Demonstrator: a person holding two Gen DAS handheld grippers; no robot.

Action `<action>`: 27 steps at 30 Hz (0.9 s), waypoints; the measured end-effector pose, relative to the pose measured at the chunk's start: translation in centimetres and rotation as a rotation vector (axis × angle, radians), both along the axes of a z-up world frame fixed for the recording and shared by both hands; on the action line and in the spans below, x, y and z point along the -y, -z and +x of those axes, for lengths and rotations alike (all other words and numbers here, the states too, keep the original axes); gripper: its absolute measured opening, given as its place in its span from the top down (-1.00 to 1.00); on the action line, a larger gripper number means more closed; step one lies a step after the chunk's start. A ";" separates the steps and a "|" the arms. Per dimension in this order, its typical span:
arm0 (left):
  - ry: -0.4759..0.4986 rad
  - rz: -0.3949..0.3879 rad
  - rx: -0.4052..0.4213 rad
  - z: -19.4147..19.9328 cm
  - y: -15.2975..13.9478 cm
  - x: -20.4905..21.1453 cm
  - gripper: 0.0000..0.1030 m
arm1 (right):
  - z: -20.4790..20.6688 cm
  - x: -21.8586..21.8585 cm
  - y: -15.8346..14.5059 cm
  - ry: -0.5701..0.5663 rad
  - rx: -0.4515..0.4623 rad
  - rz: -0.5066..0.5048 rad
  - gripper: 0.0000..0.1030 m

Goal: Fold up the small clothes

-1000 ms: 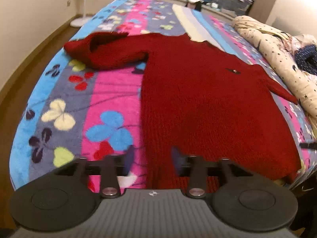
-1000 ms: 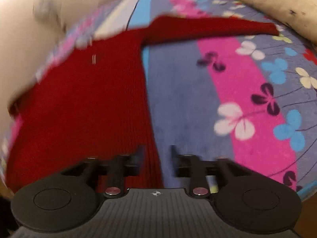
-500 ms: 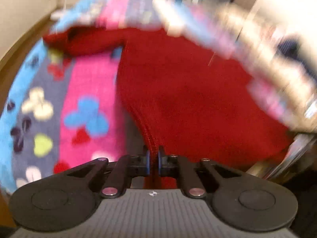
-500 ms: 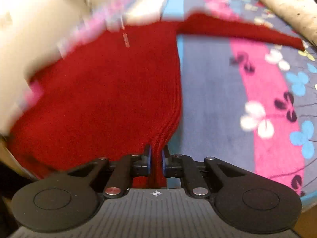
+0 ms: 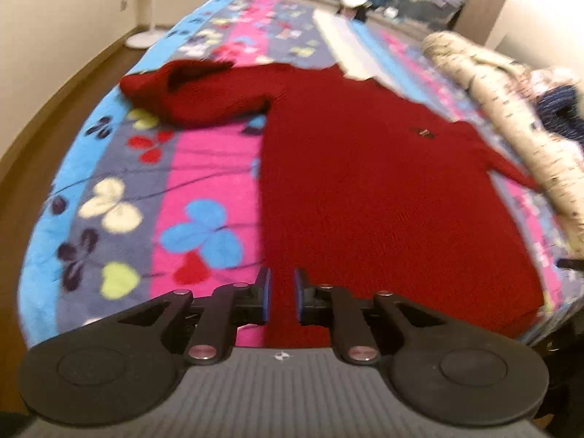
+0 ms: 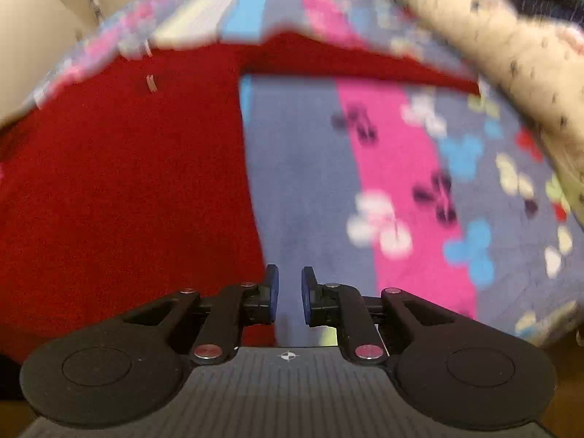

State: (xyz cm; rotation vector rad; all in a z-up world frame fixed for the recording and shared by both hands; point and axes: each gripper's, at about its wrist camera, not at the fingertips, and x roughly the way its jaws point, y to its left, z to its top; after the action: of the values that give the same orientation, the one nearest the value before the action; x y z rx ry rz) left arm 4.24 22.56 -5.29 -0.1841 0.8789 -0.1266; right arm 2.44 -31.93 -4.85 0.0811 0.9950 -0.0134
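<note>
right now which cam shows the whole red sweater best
The left wrist view: the red sweater shows nearly whole, both sleeves spread on the blanket. The right wrist view shows only one blurred side and one sleeve.

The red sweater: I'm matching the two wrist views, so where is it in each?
Left wrist: the red sweater fills the centre and right, one sleeve reaching upper left.
Right wrist: the sweater fills the left half, a sleeve running right across the top.
Shared landmark: the cream speckled bedding.

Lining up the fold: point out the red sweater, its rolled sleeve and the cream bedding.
red sweater [image 5: 365, 189], left wrist view, mid body.
rolled sleeve [image 5: 175, 91], left wrist view, cuff end.
cream bedding [image 5: 511, 109], left wrist view, upper surface.
</note>
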 end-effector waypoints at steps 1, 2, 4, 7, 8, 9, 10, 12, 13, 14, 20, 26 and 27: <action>0.018 0.001 0.003 0.1 0.2 0.5 0.69 | -0.3 -0.5 -0.6 -0.024 0.050 0.059 0.70; 0.051 0.010 -0.008 0.4 0.5 1.3 0.68 | -0.3 -1.3 -0.8 -0.068 0.082 0.117 0.63; 0.105 0.036 -0.055 1.0 1.5 3.4 0.59 | -0.1 -3.3 -0.2 -0.181 0.093 0.165 0.42; 0.149 0.147 -0.212 2.3 4.5 5.7 0.27 | 1.2 -6.0 3.0 -0.252 -0.107 0.068 0.21; 0.159 0.184 -0.222 2.4 4.9 6.3 0.29 | 1.7 -6.0 4.4 -0.247 -0.161 0.014 0.22; 0.153 0.193 -0.193 2.3 4.5 6.5 0.28 | 2.0 -6.0 4.6 -0.246 -0.165 -0.012 0.22; 0.139 0.174 -0.144 2.2 3.8 6.4 0.28 | 2.0 -6.0 4.3 -0.251 -0.138 -0.002 0.21; 0.098 0.104 -0.074 2.0 2.7 5.8 0.25 | 1.8 -5.9 2.8 -0.259 -0.062 0.051 0.19; 0.085 0.099 -0.089 2.3 2.8 5.7 0.25 | 1.5 -5.9 3.1 -0.255 -0.070 0.045 0.17; 0.081 0.127 -0.139 2.7 3.5 6.0 0.23 | 1.7 -6.2 3.5 -0.253 -0.099 0.017 0.16; 0.082 0.146 -0.050 2.3 2.3 7.5 -0.09 | 1.9 -7.9 1.5 -0.269 0.000 0.023 0.15; -0.014 0.116 0.092 1.8 -1.4 8.1 -0.48 | 2.0 -8.1 -1.0 -0.194 0.168 0.045 0.15; -0.017 0.125 0.115 1.9 -2.4 7.9 -0.54 | 1.6 -8.3 -1.4 -0.188 0.208 0.057 0.15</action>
State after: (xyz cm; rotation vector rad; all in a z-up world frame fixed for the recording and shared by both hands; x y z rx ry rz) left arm 6.16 14.64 -2.91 -0.0674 0.7679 -0.0653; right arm 4.01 -23.62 -3.46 0.0393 0.7914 0.1924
